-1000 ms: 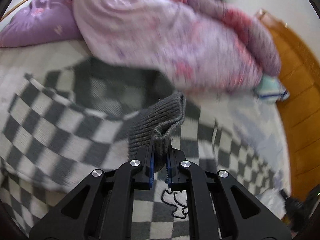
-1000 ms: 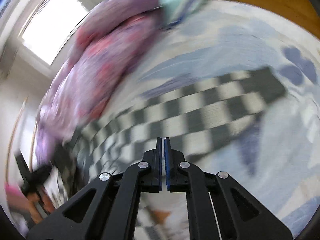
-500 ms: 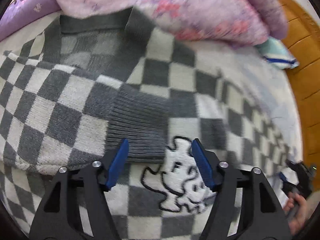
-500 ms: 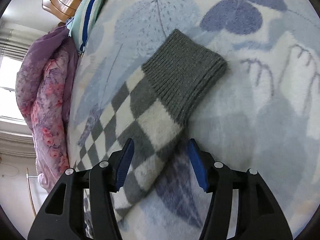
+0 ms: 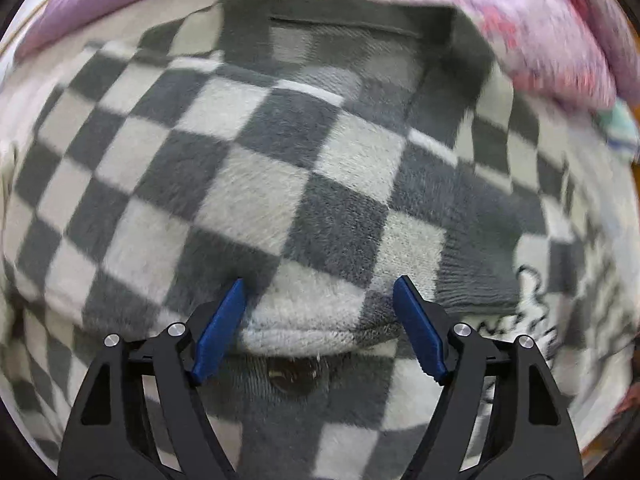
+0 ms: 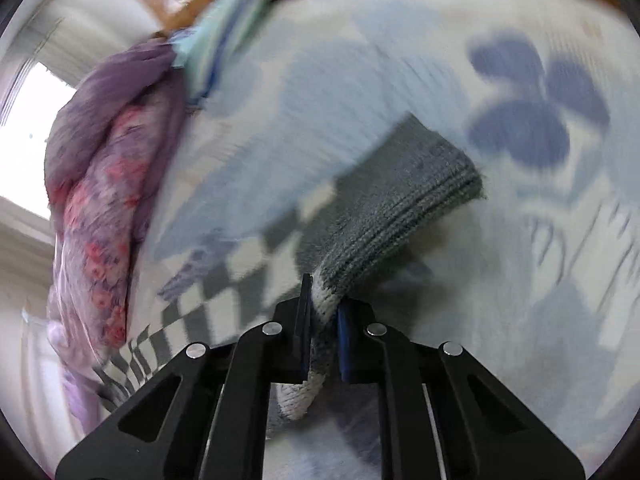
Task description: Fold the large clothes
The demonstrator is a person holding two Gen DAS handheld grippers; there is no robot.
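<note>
Right claw (image 6: 320, 316) just clamped on sleeve (image 6: 400, 204).
L claw (image 5: 318, 312) spread wide, sweater (image 5: 280, 184) fold between pads, unpinched.

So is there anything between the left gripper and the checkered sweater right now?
Nothing visible. The left gripper is open with its jaws straddling a folded edge of the checkered sweater, no other thing between them. The pink floral quilt only overlaps the sweater's collar end, far from the jaws.
</note>
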